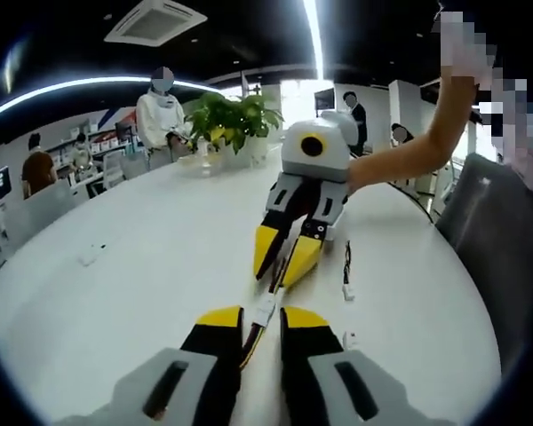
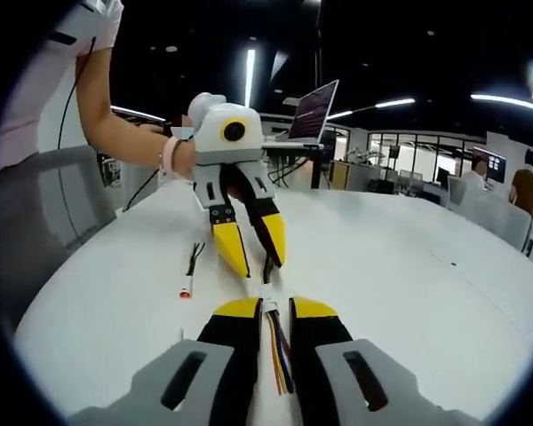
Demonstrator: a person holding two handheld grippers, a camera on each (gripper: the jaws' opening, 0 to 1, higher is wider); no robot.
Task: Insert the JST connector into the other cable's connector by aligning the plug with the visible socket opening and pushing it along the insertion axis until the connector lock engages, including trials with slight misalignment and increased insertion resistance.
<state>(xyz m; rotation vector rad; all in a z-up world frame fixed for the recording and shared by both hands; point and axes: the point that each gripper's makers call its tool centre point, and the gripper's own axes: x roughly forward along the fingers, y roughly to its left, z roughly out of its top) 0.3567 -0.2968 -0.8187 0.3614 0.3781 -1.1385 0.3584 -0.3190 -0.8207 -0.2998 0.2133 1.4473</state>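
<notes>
On the white table [image 1: 142, 257], both grippers face each other tip to tip. My left gripper [image 1: 262, 318] is shut on a cable whose white JST connector [image 1: 265, 311] sticks out past its yellow tips. My right gripper [image 1: 277, 275] points back at it, shut on a cable of several coloured wires [image 2: 280, 359] that ends in a white connector [image 2: 271, 306]. In the right gripper view, the right gripper [image 2: 277, 309] sits low and the left gripper [image 2: 259, 264] holds a dark cable [image 2: 266, 266] just beyond it. The two connectors lie nearly end to end; whether they touch is unclear.
A spare cable [image 1: 346, 271] [image 2: 193, 257] lies on the table beside the grippers. A potted plant [image 1: 231, 120] stands at the far edge, and a laptop [image 2: 313, 111] at the other side. Grey chairs [image 1: 497, 231] [image 2: 35, 204] flank the table. Several people stand in the background.
</notes>
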